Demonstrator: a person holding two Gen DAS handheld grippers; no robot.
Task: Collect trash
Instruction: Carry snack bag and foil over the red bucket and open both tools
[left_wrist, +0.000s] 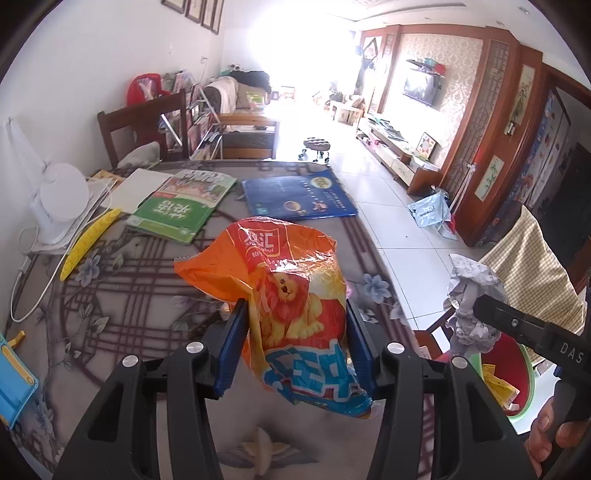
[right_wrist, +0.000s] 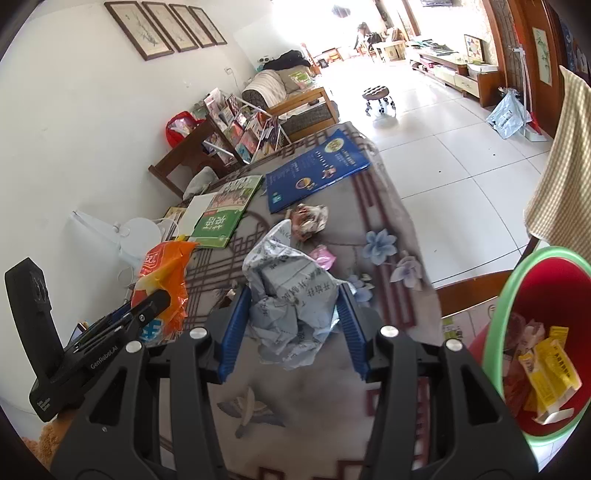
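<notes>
Left gripper (left_wrist: 295, 343) clamped on orange snack bag (left_wrist: 288, 295) between its pads; right gripper (right_wrist: 291, 325) clamped on crumpled grey paper (right_wrist: 291, 291), red bin (right_wrist: 546, 332) to its right.

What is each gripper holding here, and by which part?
The left gripper holds the orange snack bag across its lower half. The right gripper holds the crumpled grey paper by its sides.
</notes>
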